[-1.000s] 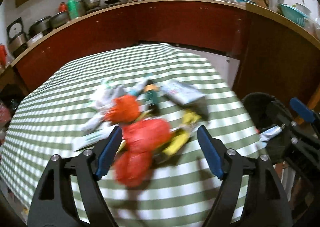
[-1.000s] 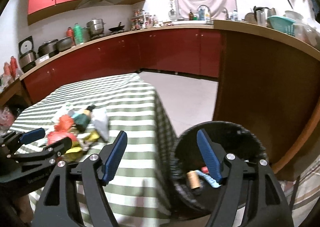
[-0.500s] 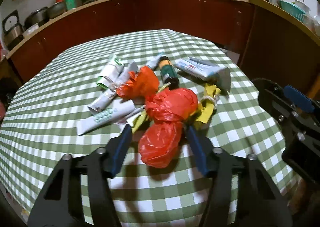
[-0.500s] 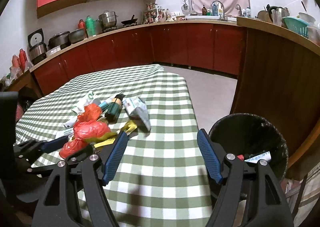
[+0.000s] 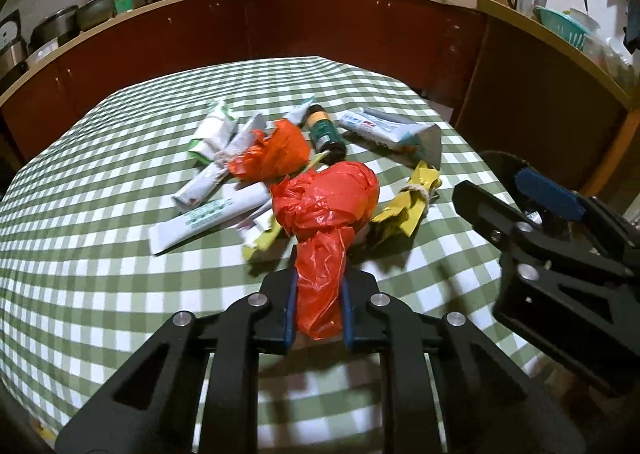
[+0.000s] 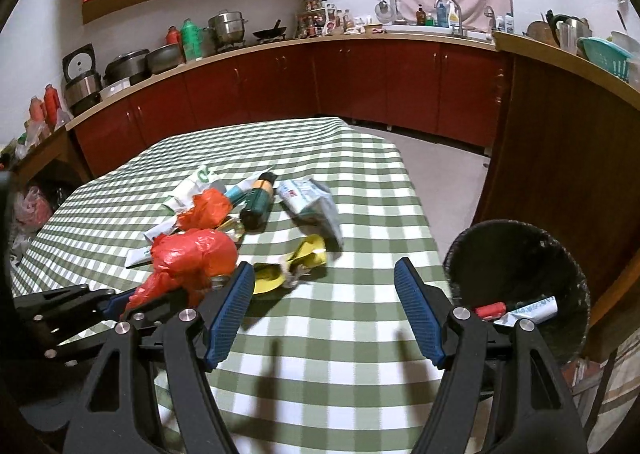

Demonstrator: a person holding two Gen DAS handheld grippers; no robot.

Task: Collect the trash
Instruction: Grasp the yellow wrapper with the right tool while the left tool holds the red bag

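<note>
**Pinching a red bag**

Gripping the knotted red plastic bag (image 5: 326,214) by its crumpled tail, the left gripper (image 5: 318,310) lies low over the green-checked tablecloth (image 5: 100,274). The right gripper (image 6: 324,310) hangs spread apart beside the black trash bin (image 6: 516,254).

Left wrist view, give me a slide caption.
Left gripper shut on red plastic bag amid trash on checkered table.

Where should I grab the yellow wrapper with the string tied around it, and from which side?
Grip the yellow wrapper at its string-tied waist, its narrowest part. It lies flat, free at the pile's edge, so bring the open right gripper down from above, fingers straddling the knot.
</note>
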